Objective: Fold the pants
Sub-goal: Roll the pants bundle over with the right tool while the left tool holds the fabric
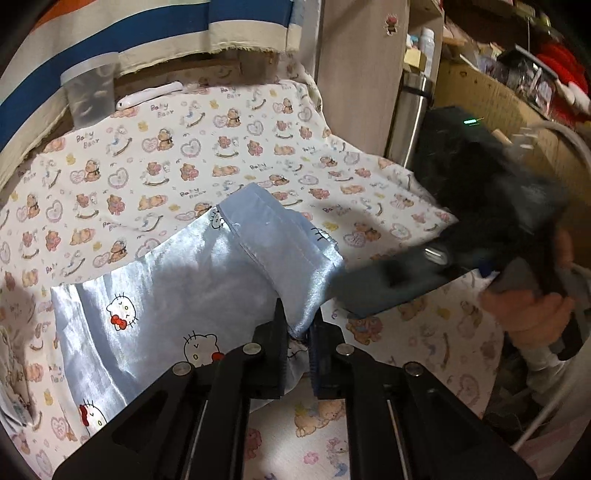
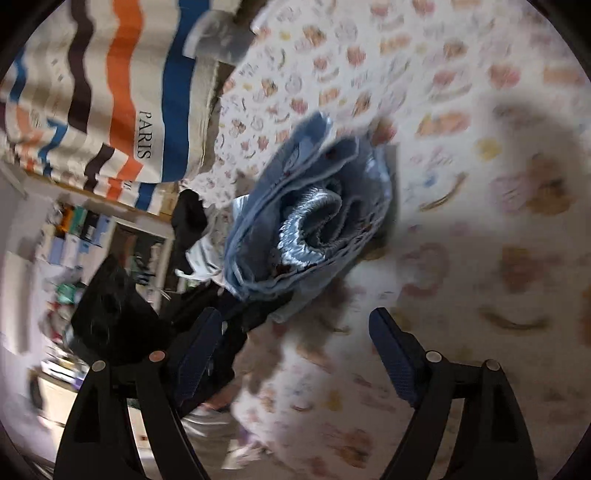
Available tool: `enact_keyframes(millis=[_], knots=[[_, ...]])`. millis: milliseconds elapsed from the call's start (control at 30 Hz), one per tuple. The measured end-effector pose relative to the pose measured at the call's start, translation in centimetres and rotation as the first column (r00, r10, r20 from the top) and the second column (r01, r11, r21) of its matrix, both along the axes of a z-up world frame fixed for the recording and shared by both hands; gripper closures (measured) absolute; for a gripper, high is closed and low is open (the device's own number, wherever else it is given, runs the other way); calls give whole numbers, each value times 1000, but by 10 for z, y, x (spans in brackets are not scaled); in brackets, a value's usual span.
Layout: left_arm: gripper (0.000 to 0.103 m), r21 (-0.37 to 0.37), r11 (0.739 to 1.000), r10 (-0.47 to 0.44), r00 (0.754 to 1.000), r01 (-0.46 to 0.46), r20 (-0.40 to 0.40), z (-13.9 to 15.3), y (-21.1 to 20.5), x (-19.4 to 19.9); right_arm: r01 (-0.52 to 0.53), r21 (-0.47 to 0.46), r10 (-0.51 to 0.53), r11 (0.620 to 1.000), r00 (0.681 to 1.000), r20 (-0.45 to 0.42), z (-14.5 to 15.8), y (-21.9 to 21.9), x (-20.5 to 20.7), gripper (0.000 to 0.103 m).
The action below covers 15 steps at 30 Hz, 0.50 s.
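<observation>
Light blue satin pants (image 1: 177, 280) with cat-face prints lie partly folded on a bear-print sheet (image 1: 147, 155). My left gripper (image 1: 297, 332) is shut on a folded corner of the pants near their right edge and holds it raised off the sheet. In the left wrist view the right gripper (image 1: 354, 291) is a blurred dark shape at the pants' right edge, carried by a person's hand (image 1: 532, 314). In the right wrist view the pants (image 2: 306, 218) appear as a bunched, layered fold ahead of my right gripper (image 2: 295, 314). Its jaws stand wide open with nothing between them.
A striped cloth (image 1: 110, 33) hangs at the back, with a clear plastic cup (image 1: 90, 92) and a white slim object (image 1: 149, 96) below it. A wooden panel (image 1: 362, 66), a steel flask (image 1: 412, 110) and a cardboard box (image 1: 491, 107) stand at the right.
</observation>
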<state>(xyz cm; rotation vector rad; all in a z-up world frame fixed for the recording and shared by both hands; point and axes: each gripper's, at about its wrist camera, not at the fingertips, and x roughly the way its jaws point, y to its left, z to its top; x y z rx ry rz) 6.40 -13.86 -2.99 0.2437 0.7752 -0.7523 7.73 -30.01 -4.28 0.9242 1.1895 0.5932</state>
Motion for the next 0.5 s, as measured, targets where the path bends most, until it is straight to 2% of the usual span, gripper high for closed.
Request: enact_keyframes(millis=[100,200,400,467,500], knots=[[95,-22,1000,2,1000,-2,-15,0,5,1,35,82,-30,996,998,-57,-13,4,19,20],[95,-28,1000,-4,1000,3,-13,0,6,0,59,120,-47,991,994,-98,-20,8,33,20],[94,-45,999,-10,1000,10,-3,1,7,-2,58,7,-57,998,994,-97,-13,20,58,21],[92,-49,999,-3,1000,3,-5,1,9,-2,67,-52,-71,996,994,-78,-11,22,62,43],[90,-48,999,-1,1000,0,-6,1,10,-1,72,-82,-77,994,995,-62,-10,22,63,49]])
